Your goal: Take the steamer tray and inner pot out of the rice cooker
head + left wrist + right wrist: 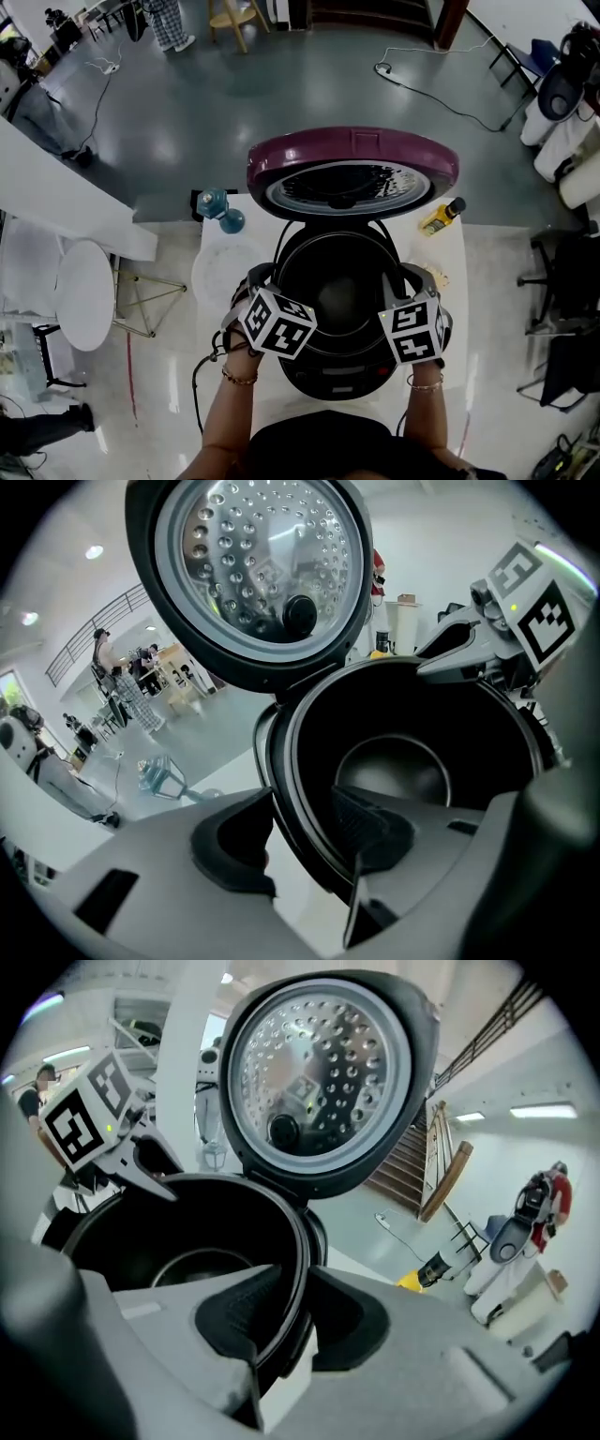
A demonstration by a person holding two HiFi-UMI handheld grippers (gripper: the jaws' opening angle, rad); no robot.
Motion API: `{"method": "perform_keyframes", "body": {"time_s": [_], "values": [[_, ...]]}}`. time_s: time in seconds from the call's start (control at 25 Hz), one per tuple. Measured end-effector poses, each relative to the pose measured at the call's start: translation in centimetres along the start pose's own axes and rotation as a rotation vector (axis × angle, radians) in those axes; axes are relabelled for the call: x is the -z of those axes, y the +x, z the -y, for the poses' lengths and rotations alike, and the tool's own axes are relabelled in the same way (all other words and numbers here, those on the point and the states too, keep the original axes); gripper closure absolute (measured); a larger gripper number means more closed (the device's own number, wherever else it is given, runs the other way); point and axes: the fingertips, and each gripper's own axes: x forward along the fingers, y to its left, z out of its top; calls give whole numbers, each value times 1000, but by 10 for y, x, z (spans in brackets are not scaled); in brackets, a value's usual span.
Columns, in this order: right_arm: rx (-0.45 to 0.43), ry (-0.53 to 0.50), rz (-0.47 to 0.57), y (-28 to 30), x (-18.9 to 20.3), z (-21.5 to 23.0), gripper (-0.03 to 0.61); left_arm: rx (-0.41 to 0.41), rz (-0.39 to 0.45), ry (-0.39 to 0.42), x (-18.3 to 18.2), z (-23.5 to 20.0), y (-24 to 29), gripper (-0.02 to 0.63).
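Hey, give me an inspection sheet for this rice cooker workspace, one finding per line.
Surface: white table, glossy.
Job's things: rice cooker with lid raised; inner pot inside, looks empty; pale round item beside it, possibly the steamer tray.
Clutter: teal object and yellow bottle behind cooker.
Grippers: left gripper and right gripper, fingers closed on opposite sides of pot's rim.
Cables: black cable hanging below left gripper; white cable across floor.
Surroundings: grey floor, round side table, people far off.

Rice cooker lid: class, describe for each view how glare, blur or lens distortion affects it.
Head view: the lid is sharp, with bright reflections speckling its metal plate. Left gripper view: the wide-angle lens bulges it, the corners go dark, the near left fingers are soft. Right gripper view: same bulge, mottled reflections, right fingers blurred.
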Motion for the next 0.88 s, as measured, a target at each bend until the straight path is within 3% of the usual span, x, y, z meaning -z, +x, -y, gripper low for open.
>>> {"method": "perform_keyframes", "body": {"time_s": [0.4,0.68,0.88], "values": [[-196,408,317,-20,-19,9,539,129,55,-98,-3,1,-12,426],[-287,484,352,-26,-31,9,542,44,32,-23,-4,1,-21,486],[-290,515,404,-40,-35,17,543,103,135,-126,-23,-2,-45,522]]}}
